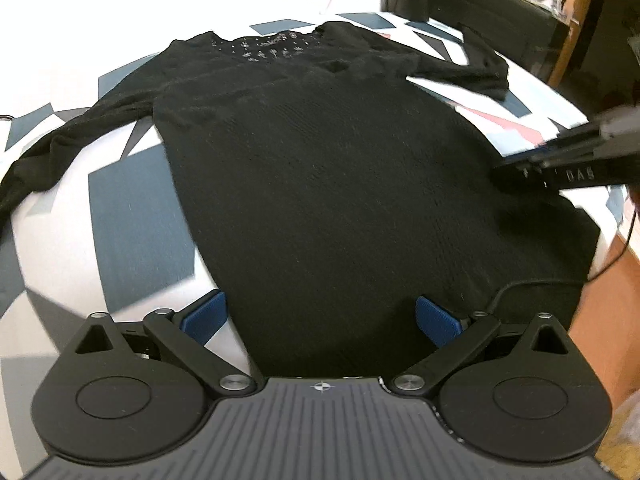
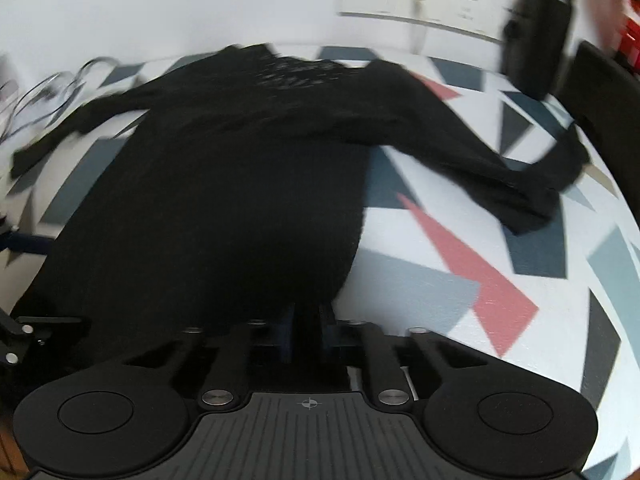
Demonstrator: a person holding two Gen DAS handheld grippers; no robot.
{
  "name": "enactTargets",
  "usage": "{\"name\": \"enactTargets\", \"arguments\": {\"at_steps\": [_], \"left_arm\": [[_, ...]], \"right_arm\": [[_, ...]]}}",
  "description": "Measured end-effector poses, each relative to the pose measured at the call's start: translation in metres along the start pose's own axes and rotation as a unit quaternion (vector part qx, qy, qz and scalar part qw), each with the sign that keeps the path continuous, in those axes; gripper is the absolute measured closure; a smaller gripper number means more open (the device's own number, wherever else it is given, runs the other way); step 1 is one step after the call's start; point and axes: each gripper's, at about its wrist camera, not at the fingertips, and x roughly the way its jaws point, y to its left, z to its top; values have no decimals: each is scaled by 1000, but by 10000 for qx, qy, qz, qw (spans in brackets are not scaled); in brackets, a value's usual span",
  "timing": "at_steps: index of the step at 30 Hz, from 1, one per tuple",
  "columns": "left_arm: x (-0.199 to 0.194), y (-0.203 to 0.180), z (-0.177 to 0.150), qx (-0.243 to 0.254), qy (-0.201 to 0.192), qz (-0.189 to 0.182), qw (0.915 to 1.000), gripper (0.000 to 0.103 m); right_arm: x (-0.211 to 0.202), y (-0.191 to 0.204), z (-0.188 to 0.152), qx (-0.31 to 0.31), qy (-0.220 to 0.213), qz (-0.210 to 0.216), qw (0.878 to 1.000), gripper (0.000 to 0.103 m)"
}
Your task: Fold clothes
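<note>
A black long-sleeved knit sweater lies flat on the patterned table, neckline with pale beading at the far end, sleeves spread to both sides. My left gripper is open, its blue pads either side of the sweater's near hem, above it. My right gripper is shut on the sweater at its near right hem; the pads are nearly hidden by the cloth. The right gripper also shows in the left wrist view at the sweater's right edge. The right sleeve lies crumpled to the right.
The tablecloth is white with blue, grey and pink shapes. A black bottle and a dark box stand at the far right. Wire hangers lie far left. The table edge drops off at the right.
</note>
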Motion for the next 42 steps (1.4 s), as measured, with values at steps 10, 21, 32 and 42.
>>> {"name": "enactTargets", "arguments": {"at_steps": [10,21,32,42], "left_arm": [[-17,-34,-18,-273,164,188,9993,1],[-72,67,-20,-2752,-850,-335,9570,1],[-78,277,-55,-5439,-1597,-41,8238,1],[-9,357,-22,-5869,-1148,-195,8013,1]], "right_arm": [[-28,-26,-42,405,-20,293,9987,97],[-90,-27,45,512,-954,417,9933,57],[-14,40,180,720,-1508,371,9852,55],[73,78,169,1374,-731,192,9876,55]]}}
